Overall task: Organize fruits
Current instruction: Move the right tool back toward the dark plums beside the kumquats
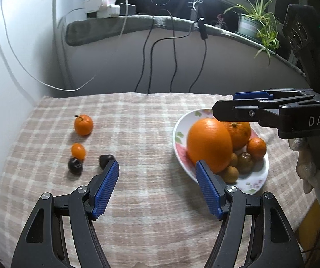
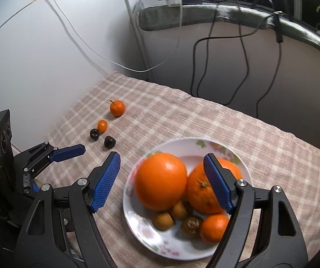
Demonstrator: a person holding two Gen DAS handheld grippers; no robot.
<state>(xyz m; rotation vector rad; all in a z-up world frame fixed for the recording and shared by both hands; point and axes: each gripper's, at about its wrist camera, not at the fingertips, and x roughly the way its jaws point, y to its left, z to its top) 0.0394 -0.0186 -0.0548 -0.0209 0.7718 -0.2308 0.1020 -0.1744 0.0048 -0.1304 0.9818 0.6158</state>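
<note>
A white floral plate (image 1: pixel 178 131) (image 2: pixel 195 145) holds a big orange (image 1: pixel 209 145) (image 2: pixel 161 179), a second orange (image 2: pixel 201 194), a small mandarin (image 1: pixel 256 147) (image 2: pixel 213 227) and several small brown fruits (image 2: pixel 164 221). On the checked cloth to the left lie a mandarin with a stem (image 1: pixel 83 125) (image 2: pixel 117 107), a kumquat (image 1: pixel 78 150) (image 2: pixel 102 125) and two dark plums (image 1: pixel 75 166) (image 1: pixel 105 159). My left gripper (image 1: pixel 157 167) is open and empty above the cloth between the loose fruits and the plate. My right gripper (image 2: pixel 162 158) is open and empty above the plate.
The checked cloth (image 1: pixel 137 120) covers the table, which meets a wall at the left and back. Black and white cables (image 1: pixel 173 67) hang behind it. A sill above carries chargers (image 1: pixel 102 5) and a potted plant (image 1: pixel 252 20).
</note>
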